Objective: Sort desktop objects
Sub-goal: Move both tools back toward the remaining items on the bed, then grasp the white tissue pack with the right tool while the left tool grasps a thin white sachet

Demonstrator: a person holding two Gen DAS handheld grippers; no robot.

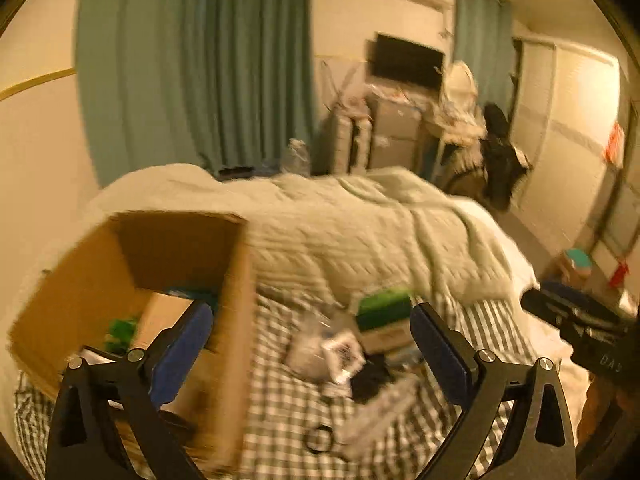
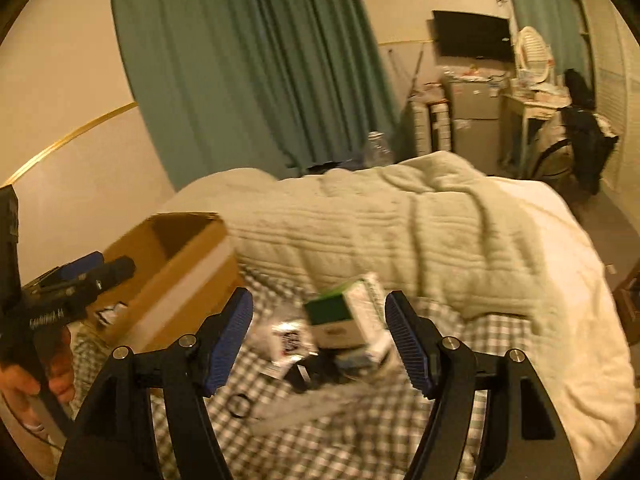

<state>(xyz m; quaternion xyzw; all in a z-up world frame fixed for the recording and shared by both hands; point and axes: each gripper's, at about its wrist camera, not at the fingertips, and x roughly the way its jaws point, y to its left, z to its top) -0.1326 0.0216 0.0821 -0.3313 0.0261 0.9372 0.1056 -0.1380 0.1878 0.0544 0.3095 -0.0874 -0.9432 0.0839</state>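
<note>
Cardboard box (image 1: 132, 280), at 9 o'clock on the checked sheet (image 1: 280, 408): holds green and tan items already (blurred). Still loose at centre: green-topped carton (image 2: 340, 316), clear packets (image 1: 316, 344), black ring (image 1: 319, 439). Left gripper (image 1: 312, 344) and right gripper (image 2: 319, 334): both spread wide, empty. Sorting is partly done.

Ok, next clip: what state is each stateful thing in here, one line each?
left gripper: open, empty
right gripper: open, empty
cardboard box: open at the top, items inside
green-topped box: closed, tilted on the pile
blanket: bunched up on the bed
curtains: drawn shut
TV: screen dark
</note>
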